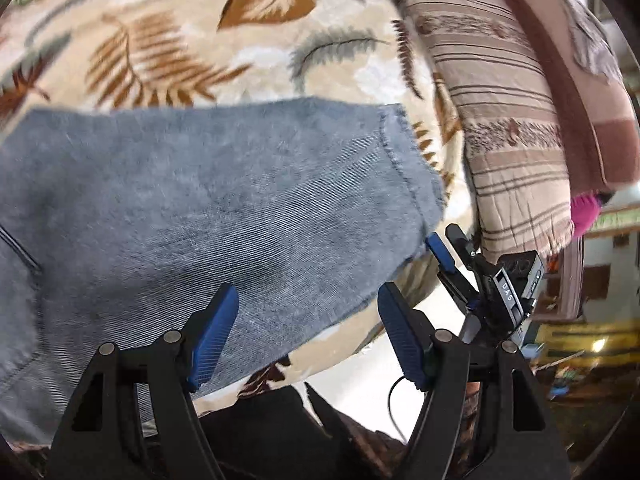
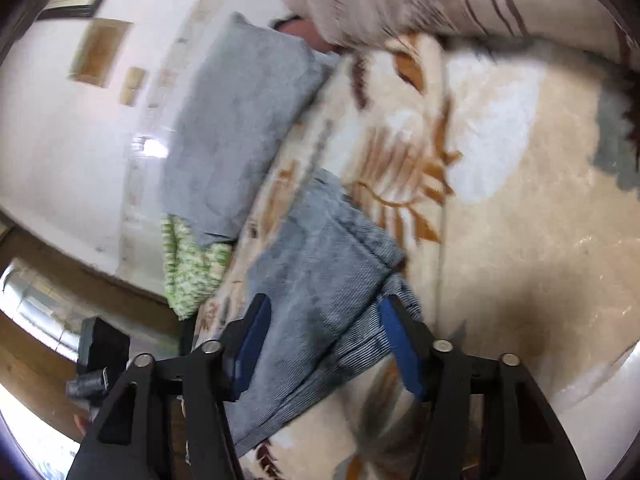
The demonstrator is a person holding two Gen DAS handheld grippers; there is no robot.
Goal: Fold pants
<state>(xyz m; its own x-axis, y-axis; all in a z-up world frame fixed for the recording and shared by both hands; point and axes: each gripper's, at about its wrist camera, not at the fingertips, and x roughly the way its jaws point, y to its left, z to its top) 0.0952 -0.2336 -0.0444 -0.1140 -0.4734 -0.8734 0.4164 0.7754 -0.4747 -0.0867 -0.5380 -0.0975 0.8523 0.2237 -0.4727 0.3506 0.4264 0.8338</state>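
Observation:
Grey-blue denim pants [image 1: 224,200] lie flat across a leaf-patterned blanket [image 1: 168,40], the hem of a leg toward the right. My left gripper [image 1: 308,332] is open just above the near edge of the leg. The right gripper [image 1: 452,248] shows at the hem's near corner in the left wrist view. In the right wrist view the pants [image 2: 320,264] lie folded in layers, and my right gripper [image 2: 324,344] is open with its jaws on either side of the cloth's edge. Both views are blurred.
A striped brown pillow [image 1: 512,120] lies right of the hem, with a pink-brown blanket [image 1: 580,60] behind it. A grey folded cloth [image 2: 240,120] and a green patterned cloth [image 2: 192,264] sit at the bed's far edge. The blanket [image 2: 520,220] spreads right.

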